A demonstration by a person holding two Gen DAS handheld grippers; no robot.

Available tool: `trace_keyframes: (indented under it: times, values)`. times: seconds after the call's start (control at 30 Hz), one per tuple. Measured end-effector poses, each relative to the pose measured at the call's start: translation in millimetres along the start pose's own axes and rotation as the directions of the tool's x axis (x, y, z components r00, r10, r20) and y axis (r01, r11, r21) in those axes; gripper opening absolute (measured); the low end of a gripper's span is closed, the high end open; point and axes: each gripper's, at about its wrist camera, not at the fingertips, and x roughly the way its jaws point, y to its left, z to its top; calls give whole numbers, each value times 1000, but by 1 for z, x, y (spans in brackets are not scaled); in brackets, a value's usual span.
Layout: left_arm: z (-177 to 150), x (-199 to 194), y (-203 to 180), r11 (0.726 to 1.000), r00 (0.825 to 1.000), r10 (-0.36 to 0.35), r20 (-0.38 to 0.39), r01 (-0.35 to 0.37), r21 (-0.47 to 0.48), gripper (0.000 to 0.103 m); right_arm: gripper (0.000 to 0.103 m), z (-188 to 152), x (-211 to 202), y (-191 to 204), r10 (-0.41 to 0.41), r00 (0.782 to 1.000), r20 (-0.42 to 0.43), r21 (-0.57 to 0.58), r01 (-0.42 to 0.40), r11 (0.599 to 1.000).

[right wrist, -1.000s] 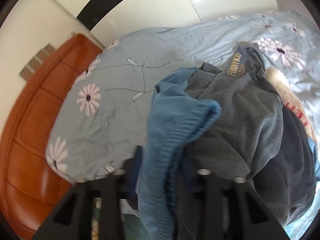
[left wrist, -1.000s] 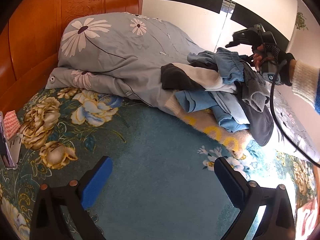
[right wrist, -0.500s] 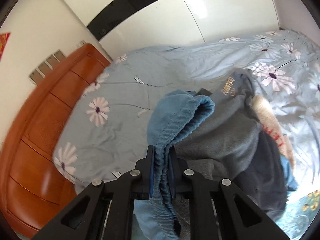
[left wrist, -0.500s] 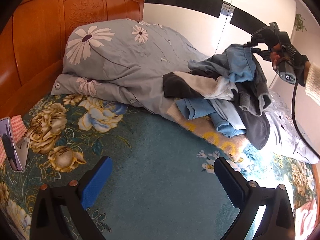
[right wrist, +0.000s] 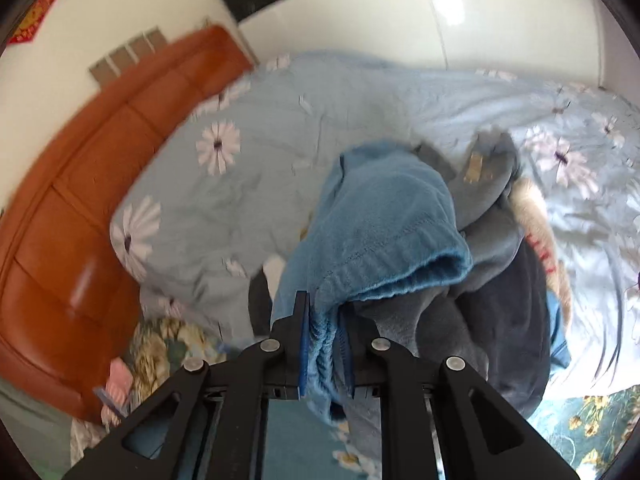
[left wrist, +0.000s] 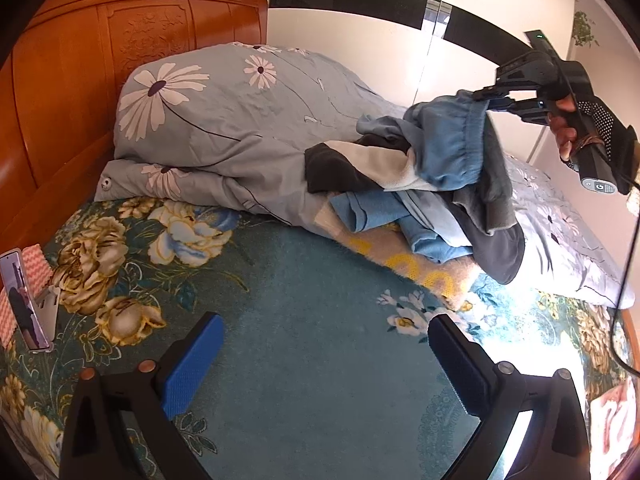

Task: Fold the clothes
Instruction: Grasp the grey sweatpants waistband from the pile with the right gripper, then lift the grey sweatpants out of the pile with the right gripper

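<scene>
Up close, the right gripper (right wrist: pixel 325 344) is clamped narrow on the ribbed hem of a blue garment (right wrist: pixel 384 224), the fabric bunched between its blue pads (right wrist: pixel 303 344) and draping forward over the clothes pile (left wrist: pixel 432 200). From the left wrist view the same right gripper (left wrist: pixel 490 100) is held above the far side of that pile, gripped by a hand (left wrist: pixel 568 128) in a dotted fingerless glove, with a black cable (left wrist: pixel 624 280) trailing down from the handle. The blue garment (left wrist: pixel 452 144) hangs from it, its lower part resting on the heap.

The left gripper (left wrist: pixel 326 364) stands wide, nothing between its fingers (left wrist: pixel 192 364) (only bedspread shows in the gap), and it hovers on the near side of the pile.

The pile itself holds a grey sweatshirt (right wrist: pixel 492 216) with a tan label, a dark grey piece (left wrist: pixel 500 248), a black-and-white piece (left wrist: pixel 360 168), light blue clothes (left wrist: pixel 384 208) and, lowest, a beige fuzzy item with yellow lettering (left wrist: pixel 404 256). It sits against a pale blue daisy-print duvet (left wrist: pixel 224 120), which is heaped behind the pile, towards the orange wooden headboard (left wrist: pixel 80 80). In front of the pile spreads the teal floral bedspread (left wrist: pixel 304 300). Far to the pile's left, at the bed's edge, a phone (left wrist: pixel 20 300) leans on a stand.
</scene>
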Motion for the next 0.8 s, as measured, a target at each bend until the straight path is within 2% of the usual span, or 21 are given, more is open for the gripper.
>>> trace_keyframes:
  times: [0.03,0.13,0.23,0.33,0.4,0.47,0.6,0.63,0.67,0.7,0.73,0.8]
  values:
    - [-1,1,-2,1000,1000,-4,-5,4,5,103,16,-3,5,-2,1,1000,-12,3,-1,1000]
    - [-3,3,-9,999,1000,3,-6,-3,34,103,33,-15,9,-10,-17,1000,-13,2,17,1000]
    - [-3,9,-10,999,1000,7,-20,-6,38,103,49,-38,9,-13,-34,999,-31,-55,32,998]
    - [-3,10,-8,1000,1000,3,-20,-2,28,103,49,-62,3,-17,-29,999,-28,-103,26,994]
    - [-3,11,-7,1000,1000,4,-19,-4,26,103,50,-77,5,-21,-68,998,-17,-136,65,989]
    - [-3,15,-7,1000,1000,5,-30,-4,24,103,50,-87,19,-21,-87,995,-53,-142,79,987]
    - [-3,14,-12,999,1000,8,-30,-7,40,103,50,-92,47,-18,-173,982,-81,-134,162,978]
    - [-3,11,-14,999,1000,13,-24,-11,48,103,49,-93,49,-18,-188,979,-80,-124,177,976]
    - [-2,9,-15,998,1000,17,-19,-16,57,103,31,-92,47,-22,-178,981,-76,-93,170,981]
    - [-2,7,-16,998,1000,20,-16,-19,65,103,18,-90,42,-27,-164,984,-68,-55,160,985]
    - [-1,5,-17,997,1000,22,-16,-20,70,103,10,-88,34,-33,-163,985,-59,-23,162,987]
    - [1,1,-16,997,999,26,-20,-24,71,103,8,-83,13,-48,-161,986,-31,37,162,986]
